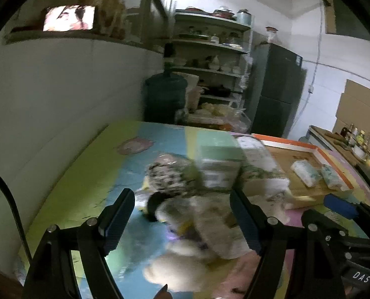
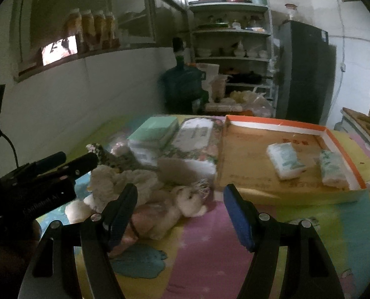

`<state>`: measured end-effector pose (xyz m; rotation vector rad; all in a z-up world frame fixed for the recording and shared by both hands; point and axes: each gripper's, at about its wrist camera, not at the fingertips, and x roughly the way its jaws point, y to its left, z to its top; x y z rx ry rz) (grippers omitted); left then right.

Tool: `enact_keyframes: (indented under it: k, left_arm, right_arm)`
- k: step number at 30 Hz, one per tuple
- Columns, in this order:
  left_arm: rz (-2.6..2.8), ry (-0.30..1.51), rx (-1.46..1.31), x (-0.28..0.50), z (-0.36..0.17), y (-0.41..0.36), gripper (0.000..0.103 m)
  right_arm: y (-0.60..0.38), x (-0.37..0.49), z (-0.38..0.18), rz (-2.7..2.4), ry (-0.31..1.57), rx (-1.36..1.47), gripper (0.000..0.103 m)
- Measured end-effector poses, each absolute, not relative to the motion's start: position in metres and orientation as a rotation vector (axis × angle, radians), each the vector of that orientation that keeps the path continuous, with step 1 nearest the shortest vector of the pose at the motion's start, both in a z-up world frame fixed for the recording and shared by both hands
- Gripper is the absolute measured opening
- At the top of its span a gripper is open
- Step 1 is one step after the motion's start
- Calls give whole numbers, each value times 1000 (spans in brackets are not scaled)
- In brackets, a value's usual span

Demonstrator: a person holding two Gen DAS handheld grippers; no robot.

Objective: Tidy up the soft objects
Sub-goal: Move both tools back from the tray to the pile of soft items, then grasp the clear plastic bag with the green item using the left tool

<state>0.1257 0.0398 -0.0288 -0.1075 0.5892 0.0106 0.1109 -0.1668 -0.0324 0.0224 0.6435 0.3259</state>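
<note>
Both tongs, left (image 1: 182, 221) and right (image 2: 180, 214), are spread and hold nothing. The plush toys (image 2: 145, 189) lie heaped just ahead of them; the tray (image 2: 279, 120), holding tissue packs (image 2: 285, 160), likely awaits them.

A home kitchen; crockery shelves (image 2: 231, 32), a fridge (image 2: 305, 74), a water jug (image 2: 183, 87)

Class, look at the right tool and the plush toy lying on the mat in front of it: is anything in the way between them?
Nothing visible. The right tool stands open, and the plush toy lies just ahead of it on bare mat. The tray sits off to the right, clear of the path.
</note>
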Motion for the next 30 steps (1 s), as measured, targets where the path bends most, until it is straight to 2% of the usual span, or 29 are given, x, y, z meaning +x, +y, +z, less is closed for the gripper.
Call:
enact_keyframes:
  k: [15, 30]
  left_arm:
    - [64, 614, -168, 107, -50, 108, 78]
    - [13, 668, -206, 108, -77, 128, 78]
  right_arm:
    - [-116, 111, -42, 396, 679, -17, 73]
    - [-75, 117, -47, 460, 692, -58, 73]
